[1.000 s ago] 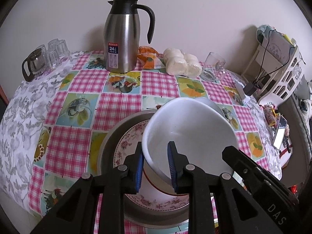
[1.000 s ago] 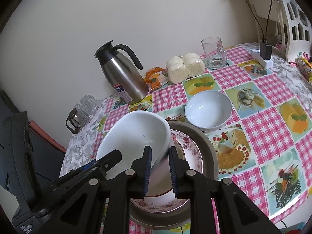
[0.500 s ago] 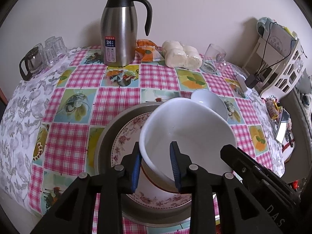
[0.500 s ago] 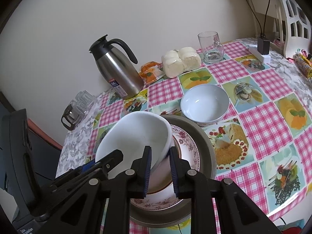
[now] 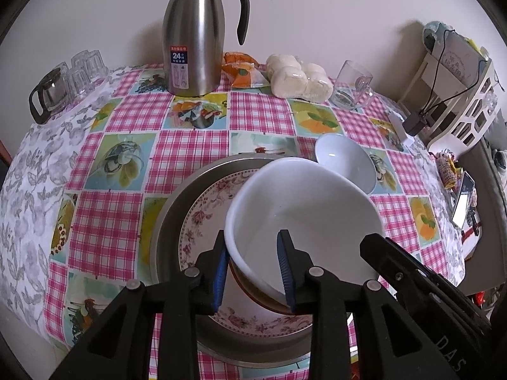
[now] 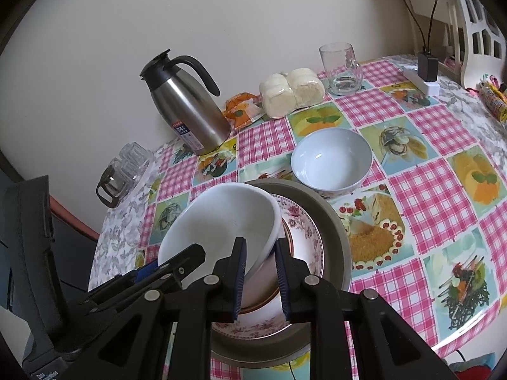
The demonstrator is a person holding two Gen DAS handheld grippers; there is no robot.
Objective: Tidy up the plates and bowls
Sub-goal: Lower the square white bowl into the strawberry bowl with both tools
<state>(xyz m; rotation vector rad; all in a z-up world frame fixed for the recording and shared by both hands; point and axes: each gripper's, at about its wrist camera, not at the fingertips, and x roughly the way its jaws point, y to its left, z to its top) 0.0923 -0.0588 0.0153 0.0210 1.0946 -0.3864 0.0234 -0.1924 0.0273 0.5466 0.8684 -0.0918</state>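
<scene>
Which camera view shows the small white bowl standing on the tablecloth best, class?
The right wrist view: the small white bowl shows whole there, rim and inside, apart from the stacked dishes. The left wrist view shows only part of it, because the large white bowl covers its near edge.

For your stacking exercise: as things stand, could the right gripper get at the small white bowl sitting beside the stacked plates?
Probably not yet: the right gripper is clamped on the large white bowl's rim. The small bowl itself lies uncovered.

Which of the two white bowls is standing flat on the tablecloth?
The smaller bowl, behind the metal tray. The large bowl is tilted between both grippers.
</scene>
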